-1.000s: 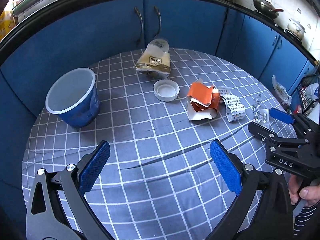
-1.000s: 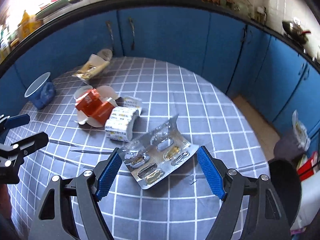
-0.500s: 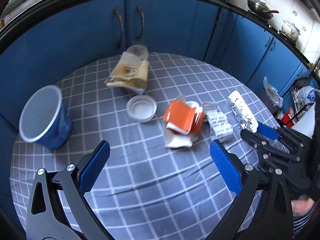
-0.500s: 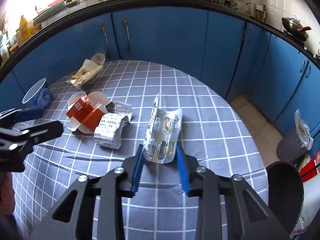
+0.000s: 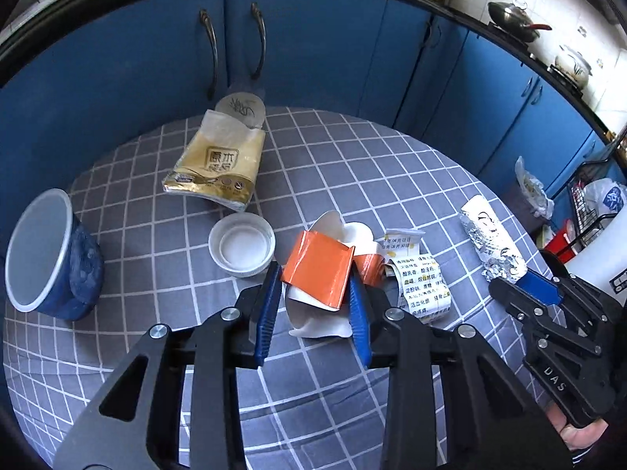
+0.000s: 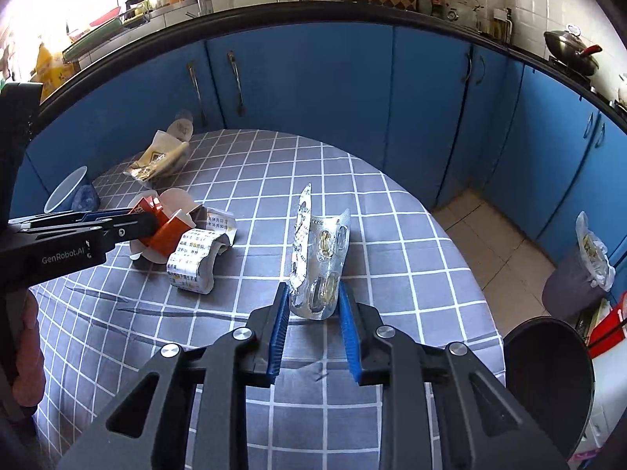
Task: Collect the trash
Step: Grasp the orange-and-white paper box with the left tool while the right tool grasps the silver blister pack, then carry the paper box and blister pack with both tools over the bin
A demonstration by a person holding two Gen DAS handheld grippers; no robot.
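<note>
A crumpled orange-and-white carton (image 5: pixel 313 258) lies mid-table on the checked cloth (image 5: pixel 352 156). My left gripper (image 5: pixel 314 286) is closing around it, and its blue pads press on both sides. The silver blister pack (image 6: pixel 319 250) stands folded upright between the blue pads of my right gripper (image 6: pixel 312 290), whose jaws are closing on it. In the left wrist view the same blister pack (image 5: pixel 491 241) sticks out of the right gripper (image 5: pixel 509 286) at the right. From the right wrist view, the left gripper (image 6: pixel 153 215) holds the carton (image 6: pixel 164 231) at the left.
On the cloth lie a curled printed leaflet (image 5: pixel 421 286), a white lid (image 5: pixel 241 243), a gold tissue pack (image 5: pixel 217 168) and a blue cup (image 5: pixel 47 258). A black bin (image 6: pixel 548 384) stands at the near right of the table. A grey bagged bin (image 6: pixel 580 278) is on the floor.
My left gripper moved forward over the table to the orange carton and went from wide open to shut on it. The right gripper closed on the blister pack, folding it upright.
</note>
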